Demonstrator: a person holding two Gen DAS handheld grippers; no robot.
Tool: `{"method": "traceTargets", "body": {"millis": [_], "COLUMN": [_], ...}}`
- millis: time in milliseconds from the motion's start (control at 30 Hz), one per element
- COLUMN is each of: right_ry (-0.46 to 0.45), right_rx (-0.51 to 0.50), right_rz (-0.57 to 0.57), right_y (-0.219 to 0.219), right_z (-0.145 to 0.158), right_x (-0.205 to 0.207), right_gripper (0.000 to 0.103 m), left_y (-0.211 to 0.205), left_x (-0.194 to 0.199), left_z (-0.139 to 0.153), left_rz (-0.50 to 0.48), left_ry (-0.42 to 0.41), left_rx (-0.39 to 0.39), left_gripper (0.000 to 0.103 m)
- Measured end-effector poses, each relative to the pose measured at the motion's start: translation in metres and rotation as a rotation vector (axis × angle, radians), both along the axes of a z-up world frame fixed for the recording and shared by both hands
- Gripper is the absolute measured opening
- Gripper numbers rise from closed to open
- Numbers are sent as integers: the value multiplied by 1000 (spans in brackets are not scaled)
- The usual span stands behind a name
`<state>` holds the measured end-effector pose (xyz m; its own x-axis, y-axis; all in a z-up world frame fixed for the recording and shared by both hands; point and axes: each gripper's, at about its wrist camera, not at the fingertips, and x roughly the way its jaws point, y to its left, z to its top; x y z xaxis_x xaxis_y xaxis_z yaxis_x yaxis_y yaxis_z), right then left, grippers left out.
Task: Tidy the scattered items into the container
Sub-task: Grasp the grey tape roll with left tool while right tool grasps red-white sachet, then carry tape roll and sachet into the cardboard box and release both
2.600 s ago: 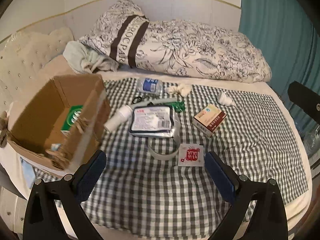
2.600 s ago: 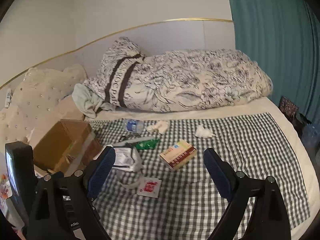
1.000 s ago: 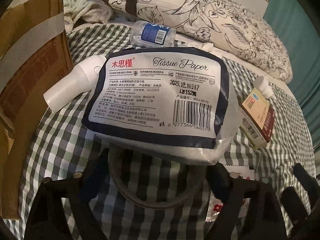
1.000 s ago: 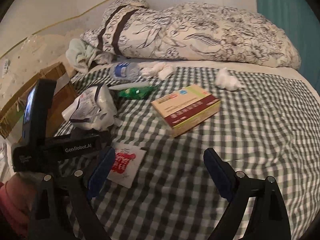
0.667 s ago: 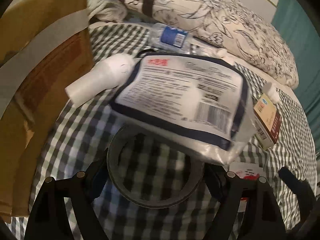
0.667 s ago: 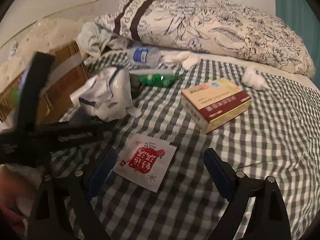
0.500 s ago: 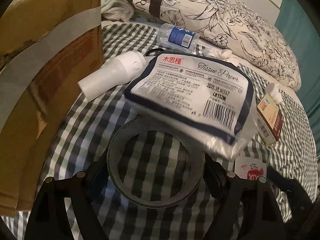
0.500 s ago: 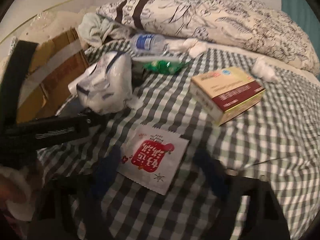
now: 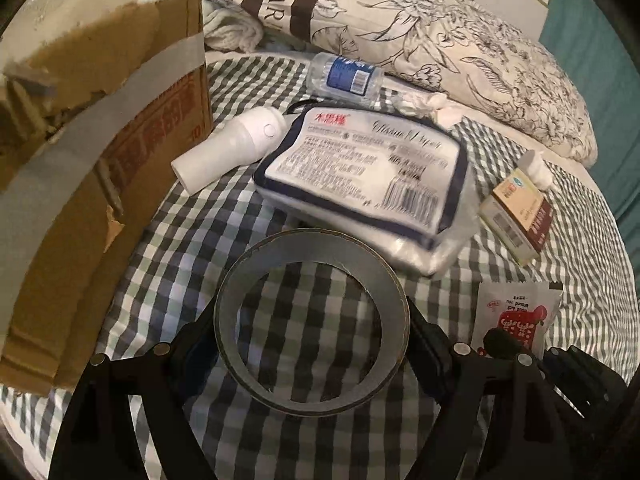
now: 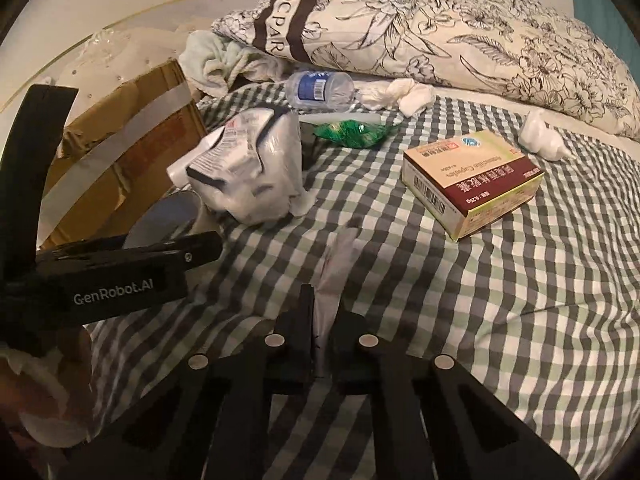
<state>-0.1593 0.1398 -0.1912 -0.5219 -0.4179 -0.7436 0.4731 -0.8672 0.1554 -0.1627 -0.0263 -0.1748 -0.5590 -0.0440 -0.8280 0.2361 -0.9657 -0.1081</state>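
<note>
Left wrist view
left gripper [image 9: 312, 344]: jaws clamped across the tape roll [image 9: 312, 320], one against each outer side.
cardboard box [image 9: 100, 160]: at left, beside the white tube [image 9: 230, 154] and tissue pack [image 9: 368, 184].

Right wrist view
right gripper [image 10: 322, 316]: jaws pressed together, pinching the red sachet [image 10: 334, 264] edge-on above the checked cloth [image 10: 500, 300].
medicine box [image 10: 472, 180]: lies apart, to the right.

Items spread on cloth [image 10: 520, 320] over bed, box [image 9: 100, 168] at left.
Tape ring [image 9: 312, 320] lies nearest, tissue pack [image 9: 368, 176] just behind it, touching. Tube [image 9: 232, 152] sits between pack and box. Bottle [image 9: 346, 76] lies behind pack, against quilt [image 9: 420, 32]. Carton [image 10: 472, 180] lies right of pack, sachet [image 9: 516, 316] in front of it.
</note>
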Motion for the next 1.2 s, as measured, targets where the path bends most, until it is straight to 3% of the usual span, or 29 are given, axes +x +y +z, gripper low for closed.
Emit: {"method": "traceTargets", "body": {"millis": [800,1200], "right_ry": [71,143], "right_rx": [-8,-5], "right_rz": [-65,-101], "right_y": [21,-5], "right_z": [65,121], "right_x": [87,113], "right_gripper": [5,5], "left_y": [28,2], "left_x": [71,95], "left_z": [76,124], "left_rz": [-92,-100], "left_ry": [105,169], "left_rx": [-26,-29], "left_gripper": [84,85]}}
